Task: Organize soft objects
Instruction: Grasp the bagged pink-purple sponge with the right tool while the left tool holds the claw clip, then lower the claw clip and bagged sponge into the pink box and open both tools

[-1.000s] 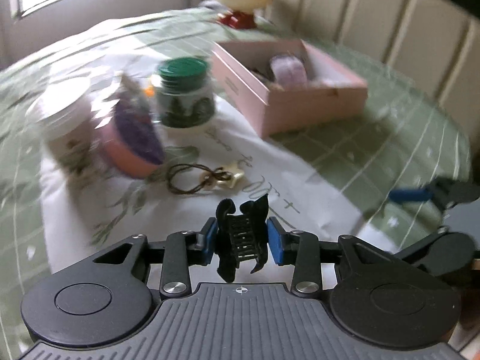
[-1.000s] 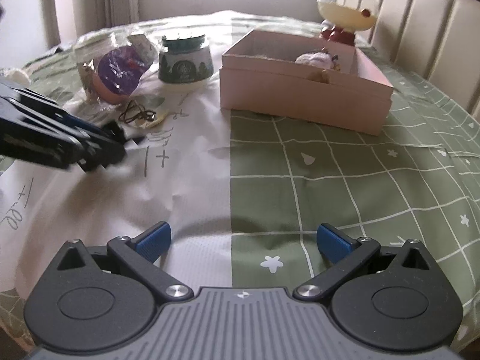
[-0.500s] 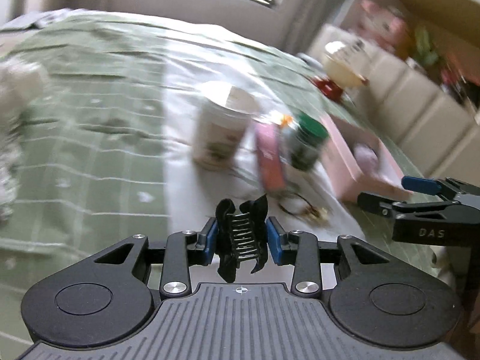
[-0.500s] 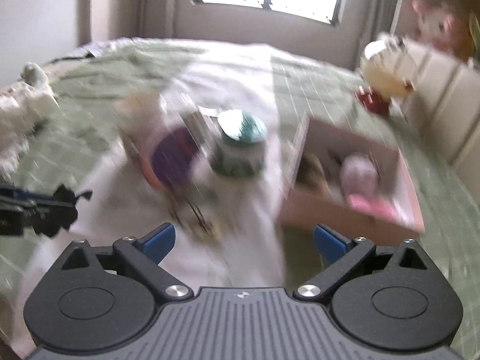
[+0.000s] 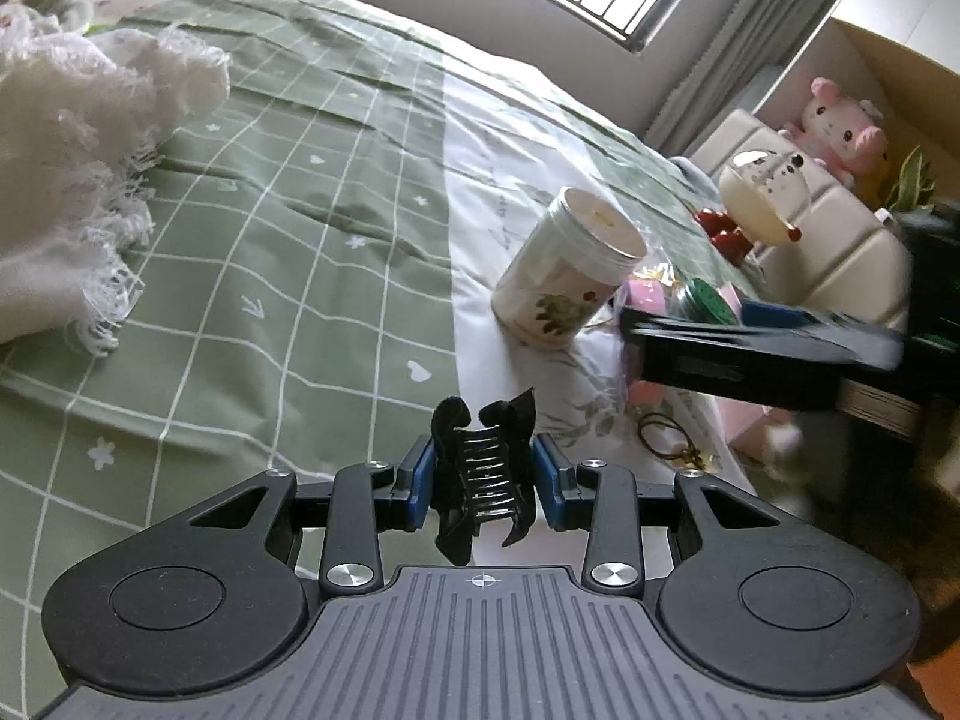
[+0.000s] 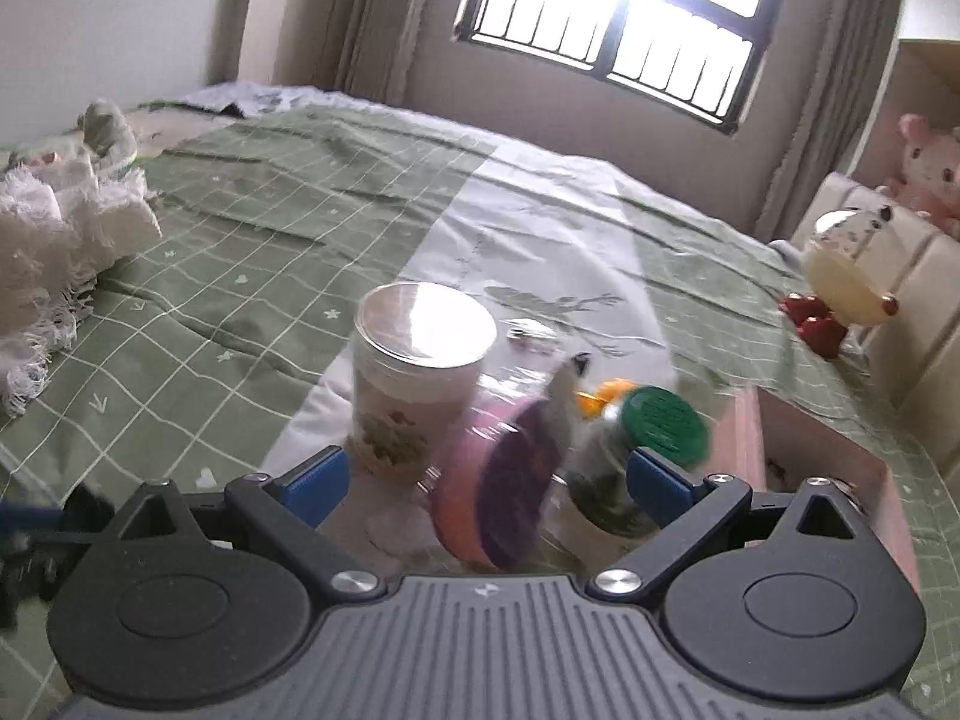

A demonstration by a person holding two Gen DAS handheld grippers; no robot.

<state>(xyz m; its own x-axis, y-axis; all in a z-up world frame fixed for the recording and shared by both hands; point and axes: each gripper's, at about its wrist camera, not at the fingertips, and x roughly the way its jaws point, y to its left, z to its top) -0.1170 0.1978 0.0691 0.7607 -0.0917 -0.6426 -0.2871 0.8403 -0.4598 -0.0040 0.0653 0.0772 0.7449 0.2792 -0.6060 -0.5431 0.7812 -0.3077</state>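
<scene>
My left gripper point(image 5: 483, 483) is shut on a black hair claw clip point(image 5: 485, 474), held above the green checked bedspread point(image 5: 252, 252). My right gripper point(image 6: 486, 483) stands open and empty, hovering over a pink and purple round case point(image 6: 510, 498), a white lidded jar point(image 6: 414, 378) and a green-lidded jar point(image 6: 654, 438). In the left wrist view the right gripper point(image 5: 762, 354) reaches in from the right, in front of the white jar point(image 5: 567, 273) and above a dark hair tie with a gold charm point(image 5: 672, 441). The pink box point(image 6: 840, 480) lies at the right.
A fringed white cloth point(image 5: 66, 168) is heaped at the left of the bed. A round cream toy on red feet point(image 5: 759, 192) stands by the padded headboard point(image 5: 840, 240). A pink plush point(image 5: 840, 132) sits on a shelf behind. A window is at the back.
Both grippers have swung left, so the jars and pink box slid to the right of each view. The right gripper has risen over the jars. The clip stays gripped in the left.
</scene>
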